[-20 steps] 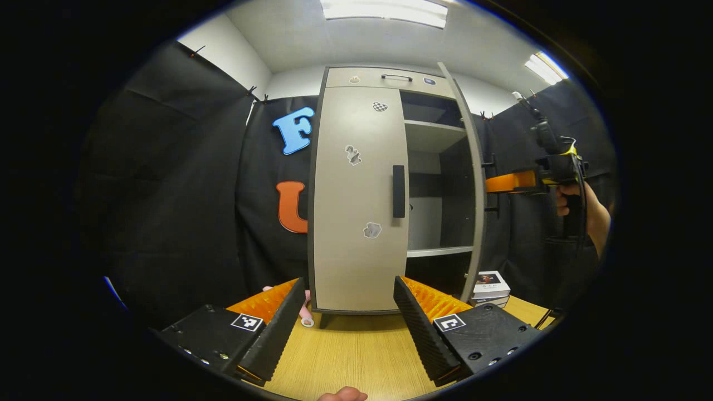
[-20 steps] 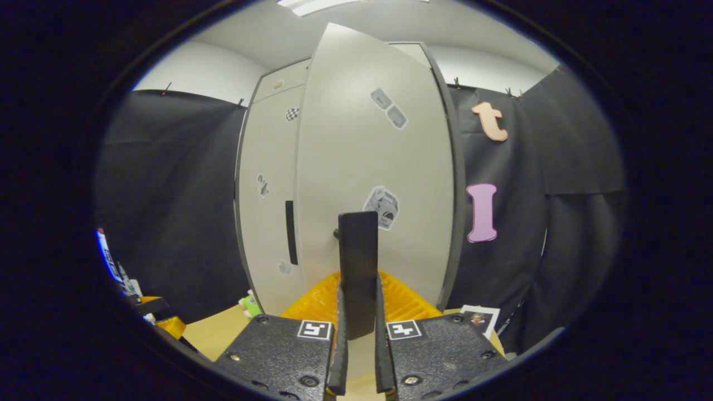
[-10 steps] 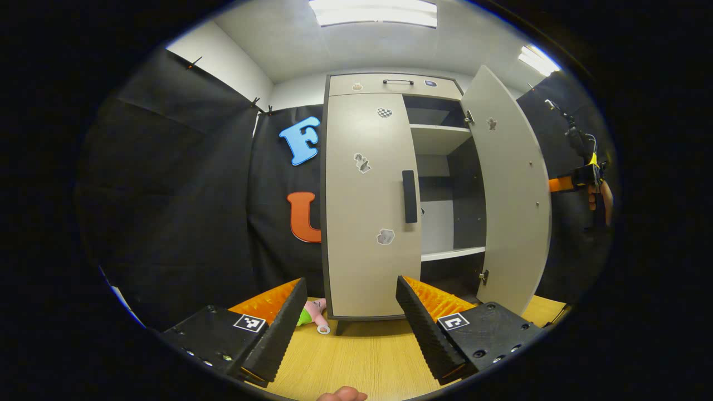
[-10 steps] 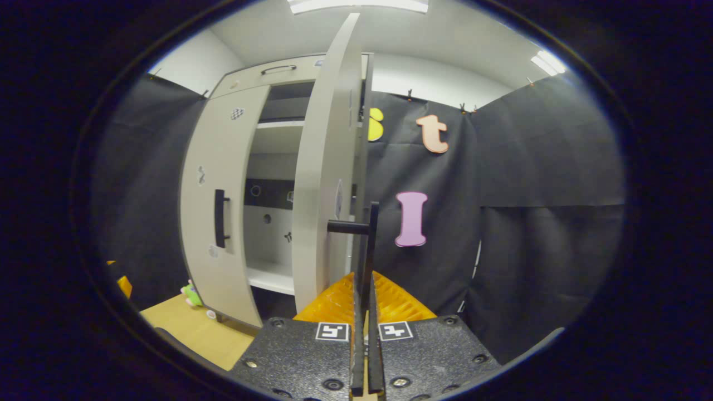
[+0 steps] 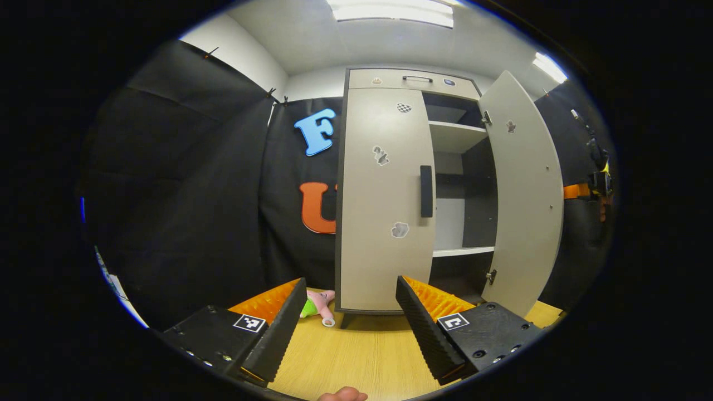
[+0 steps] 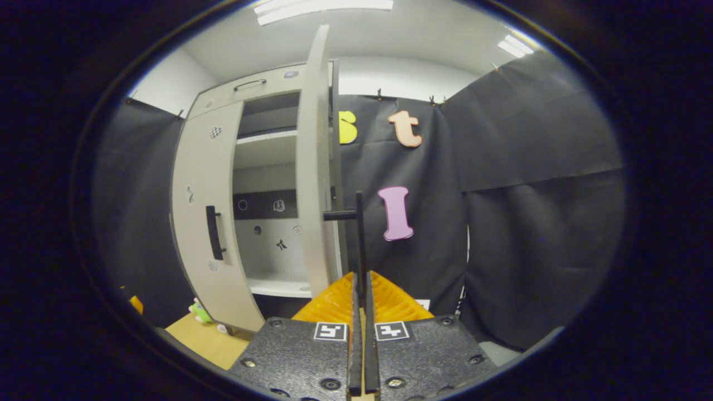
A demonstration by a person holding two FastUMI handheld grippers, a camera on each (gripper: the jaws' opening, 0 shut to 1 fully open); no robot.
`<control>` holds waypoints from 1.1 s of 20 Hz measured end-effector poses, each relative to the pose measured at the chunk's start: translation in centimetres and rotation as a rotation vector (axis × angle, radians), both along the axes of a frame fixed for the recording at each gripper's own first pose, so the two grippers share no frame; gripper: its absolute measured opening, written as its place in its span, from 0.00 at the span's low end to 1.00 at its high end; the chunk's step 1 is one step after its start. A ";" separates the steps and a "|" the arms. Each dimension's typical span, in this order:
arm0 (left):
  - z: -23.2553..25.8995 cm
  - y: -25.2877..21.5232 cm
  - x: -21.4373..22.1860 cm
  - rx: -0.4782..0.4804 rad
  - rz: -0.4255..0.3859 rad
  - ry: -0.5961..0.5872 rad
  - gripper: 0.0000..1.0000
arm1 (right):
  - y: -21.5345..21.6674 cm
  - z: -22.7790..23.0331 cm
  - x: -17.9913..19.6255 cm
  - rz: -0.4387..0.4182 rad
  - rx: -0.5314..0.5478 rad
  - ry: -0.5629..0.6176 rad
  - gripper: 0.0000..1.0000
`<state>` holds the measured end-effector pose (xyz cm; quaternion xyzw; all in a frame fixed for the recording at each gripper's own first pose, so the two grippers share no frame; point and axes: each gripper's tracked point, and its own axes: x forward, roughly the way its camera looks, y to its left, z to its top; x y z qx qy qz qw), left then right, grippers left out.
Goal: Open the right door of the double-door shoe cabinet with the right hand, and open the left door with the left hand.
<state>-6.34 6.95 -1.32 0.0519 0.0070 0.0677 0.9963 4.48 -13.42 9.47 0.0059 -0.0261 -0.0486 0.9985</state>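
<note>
A beige double-door shoe cabinet [image 5: 390, 78] stands on the wooden table. Its left door [image 5: 384, 200] is closed, with a black vertical handle [image 5: 426, 191]. My left gripper [image 5: 345, 317] is open, well in front of that door and touching nothing. The right door [image 5: 526, 189] stands swung wide open, baring the shelves [image 5: 457, 133]. In the right gripper view the right door [image 6: 312, 167] shows edge-on, and my right gripper [image 6: 361, 281] is shut on that door's black handle [image 6: 359, 234]. The right gripper [image 5: 596, 186] also appears far right in the left gripper view, beyond the open door.
A pink and green plush toy [image 5: 315, 305] lies on the table [image 5: 356, 356] by the cabinet's left foot. Black cloth walls close in on both sides. A fingertip [image 5: 342, 394] shows at the bottom edge of the left gripper view.
The right door has swung from partly open to wide open, pulled by the right gripper on its handle. The left gripper's view has shifted slightly; its fingers stay open.
</note>
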 end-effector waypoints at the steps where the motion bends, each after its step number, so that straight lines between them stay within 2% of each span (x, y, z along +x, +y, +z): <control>1: -0.1 0.3 0.0 0.004 0.006 0.006 0.96 | 1.7 -0.4 -1.4 0.013 -0.012 -0.019 0.04; 3: 0.1 0.8 -0.1 0.013 0.023 0.000 0.96 | 3.8 -0.8 -3.2 0.046 -0.056 -0.050 0.04; 4: 0.2 0.9 -0.1 0.013 0.024 0.000 0.96 | 5.2 -1.1 -3.8 0.091 -0.064 -0.048 0.04; 6: 0.0 0.8 0.1 0.012 0.013 0.004 0.95 | 7.9 -2.3 -4.3 0.172 -0.033 -0.031 0.04; 8: 0.4 0.5 0.3 0.009 0.008 0.001 0.95 | 8.7 -3.2 -4.5 0.183 -0.008 -0.035 0.06; 9: 0.3 0.0 0.3 0.002 -0.003 0.001 0.95 | 8.9 -3.9 -4.5 0.173 -0.008 -0.026 0.18; 10: 0.2 -0.5 0.3 -0.004 -0.020 0.002 0.95 | 9.1 -4.5 -4.5 0.168 -0.020 -0.015 0.48; 12: 0.3 -1.3 0.3 -0.002 -0.042 0.003 0.95 | 9.0 -5.1 -4.4 0.142 -0.058 -0.002 0.68; 13: 0.5 -1.7 0.3 0.004 -0.049 0.001 0.95 | 8.5 -5.1 -4.3 0.105 -0.061 -0.008 0.70; 14: 0.8 -2.0 0.4 0.011 -0.057 -0.003 0.95 | 7.8 -5.2 -4.3 0.064 -0.049 -0.013 0.78; 16: 1.8 -2.8 0.6 0.019 -0.079 -0.031 0.95 | 8.0 -5.1 -4.2 0.053 -0.012 -0.022 0.93; 20: 4.4 -5.5 3.1 0.023 -0.157 -0.040 0.95 | 8.0 -5.6 -4.2 0.087 0.036 -0.009 0.95; 22: 6.4 -7.0 5.8 0.003 -0.204 -0.049 0.95 | 7.1 -5.5 -4.5 0.052 0.022 -0.012 0.95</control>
